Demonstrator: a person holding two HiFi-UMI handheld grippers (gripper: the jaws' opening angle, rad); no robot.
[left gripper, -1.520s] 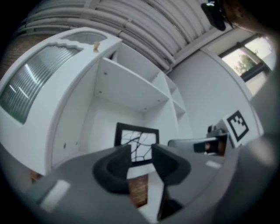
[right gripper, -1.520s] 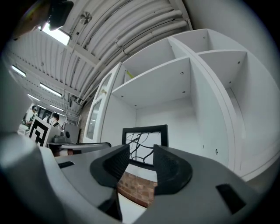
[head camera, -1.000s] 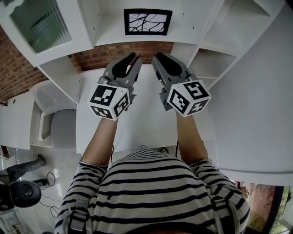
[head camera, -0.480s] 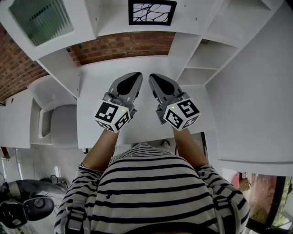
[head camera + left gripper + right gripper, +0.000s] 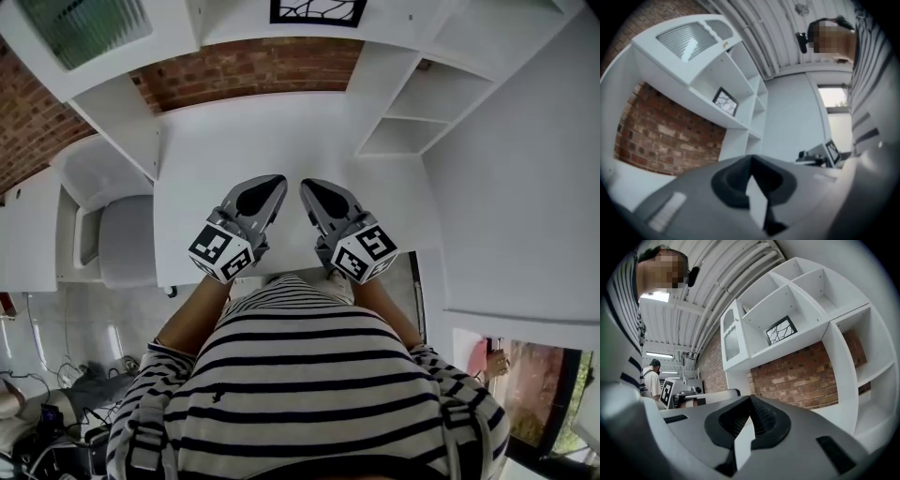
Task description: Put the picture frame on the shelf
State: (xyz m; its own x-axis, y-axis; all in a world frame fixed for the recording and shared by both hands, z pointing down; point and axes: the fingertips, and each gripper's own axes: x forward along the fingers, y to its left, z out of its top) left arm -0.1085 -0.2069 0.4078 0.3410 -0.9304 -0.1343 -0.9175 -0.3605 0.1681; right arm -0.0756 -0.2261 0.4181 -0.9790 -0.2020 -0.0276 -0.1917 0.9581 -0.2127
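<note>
The black picture frame with a branch drawing stands upright on a white shelf at the head view's top edge; it also shows in the left gripper view as the frame and in the right gripper view as the frame. My left gripper and right gripper are side by side low over the white desk, close to my body and far from the frame. Both are shut with nothing between the jaws.
White shelving cubbies rise at the right of the desk, a cabinet with a ribbed glass door at the upper left. Brick wall backs the desk. A grey chair stands left of it. Another person stands far behind.
Both grippers pulled back from the shelf toward my body and closed their jaws. The frame stays on the shelf and has slid to the top edge of the head view.
</note>
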